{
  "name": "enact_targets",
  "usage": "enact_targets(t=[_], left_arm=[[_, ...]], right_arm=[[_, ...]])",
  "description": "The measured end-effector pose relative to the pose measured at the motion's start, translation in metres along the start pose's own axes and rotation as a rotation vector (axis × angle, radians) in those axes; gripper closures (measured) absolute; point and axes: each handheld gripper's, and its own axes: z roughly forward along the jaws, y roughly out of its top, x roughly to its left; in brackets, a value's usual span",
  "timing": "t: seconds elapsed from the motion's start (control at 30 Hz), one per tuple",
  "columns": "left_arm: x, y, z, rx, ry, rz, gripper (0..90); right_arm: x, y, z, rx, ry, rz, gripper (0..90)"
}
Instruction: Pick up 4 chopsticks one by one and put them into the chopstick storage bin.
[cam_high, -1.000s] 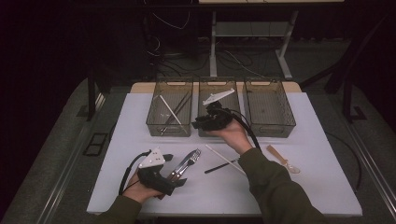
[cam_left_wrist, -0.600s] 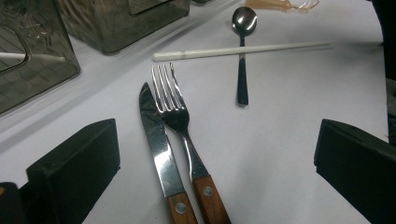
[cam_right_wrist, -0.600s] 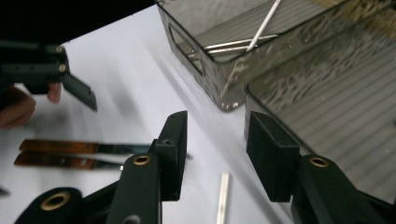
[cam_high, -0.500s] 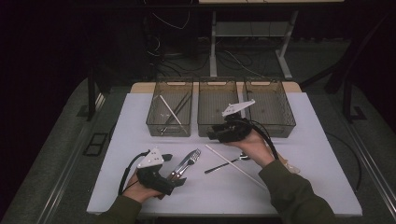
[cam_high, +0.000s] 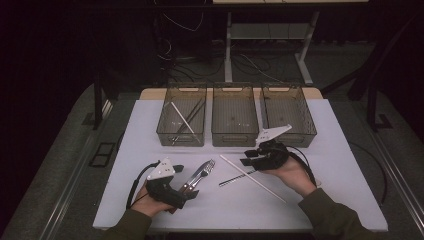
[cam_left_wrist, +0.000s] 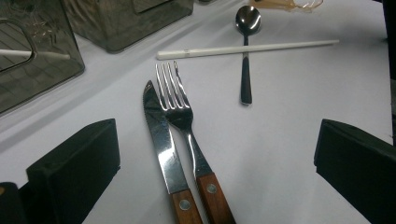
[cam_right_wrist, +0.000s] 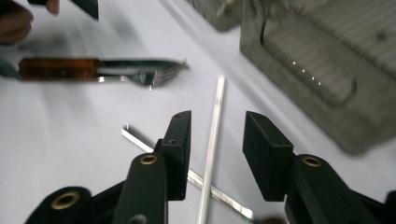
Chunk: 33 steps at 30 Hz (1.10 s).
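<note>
Right gripper: my jaws stand partly apart and have just been closing; the straw runs between them, pads not pressing on it.
Left gripper: my jaws are wide, knife and fork on the table between them, untouched.
Straw's place: on the white table, in front of the middle bin.
In the way: the spoon lies crossed under the straw, right below my right jaws.
Around: three bins in a row at the far edge; the left bin has a straw and utensils inside.
High view adds: both hands and the trailing cables.
Left gripper view adds: the spoon's bowl, blurred out of my right gripper view.
</note>
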Motion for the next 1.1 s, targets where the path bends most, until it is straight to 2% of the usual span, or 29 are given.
enact_targets(t=[0.23,0.47,0.77,1.1], left_arm=[[0.0,0.0,0.001,0.005,-0.001,0.007,0.0],[-0.001,0.0,0.001,0.014,0.002,0.01,0.0],[-0.001,0.0,0.002,0.014,-0.001,0.011,0.0],[-0.002,0.0,0.002,0.014,-0.003,0.013,0.0]], right_arm=[[0.002,-0.028,-0.009,0.057,-0.009,0.004,67.1],[0.004,-0.048,-0.005,0.119,-0.008,0.011,69.8],[0.01,-0.061,-0.002,0.171,-0.01,-0.002,74.2],[0.014,-0.063,-0.001,0.175,-0.038,-0.03,75.9]])
